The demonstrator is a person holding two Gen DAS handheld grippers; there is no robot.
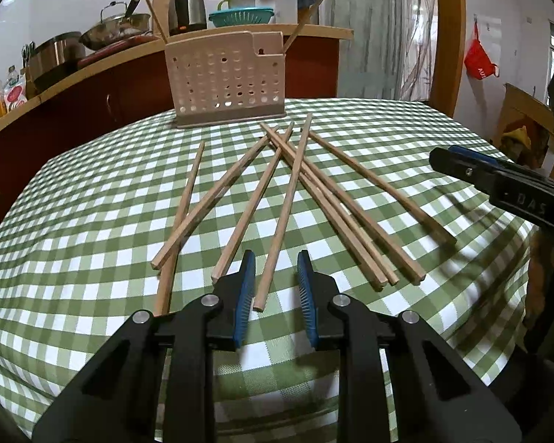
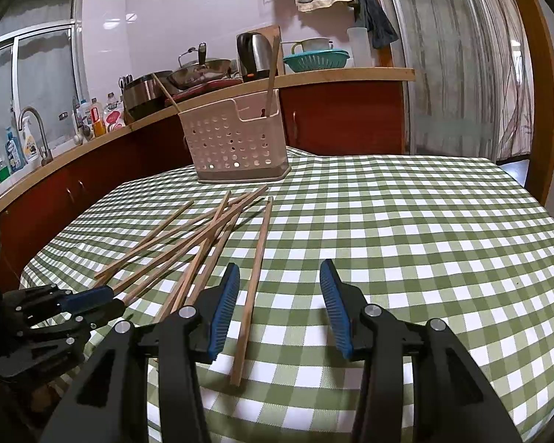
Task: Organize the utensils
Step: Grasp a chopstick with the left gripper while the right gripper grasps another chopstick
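Several wooden chopsticks (image 1: pixel 288 199) lie fanned out on the green checked tablecloth (image 1: pixel 92 258); they also show in the right wrist view (image 2: pixel 203 243). A pale perforated utensil holder (image 1: pixel 227 77) stands behind them with two chopsticks upright in it; it also shows in the right wrist view (image 2: pixel 236 140). My left gripper (image 1: pixel 276 258) is open, its tips on either side of one chopstick's near end (image 1: pixel 262 297). My right gripper (image 2: pixel 280 269) is open above the cloth, with the rightmost chopstick (image 2: pixel 256 277) beside its left finger. Each gripper shows in the other's view, the right (image 1: pixel 498 184) and the left (image 2: pixel 62 306).
A wooden counter (image 2: pixel 314 75) behind the table carries a kettle (image 1: pixel 186 9), pots, a teal colander (image 2: pixel 315 59) and bottles near a sink tap (image 2: pixel 37 129). The table's right half (image 2: pixel 424 240) is plain cloth. A red bag (image 1: pixel 478 59) hangs on the wall.
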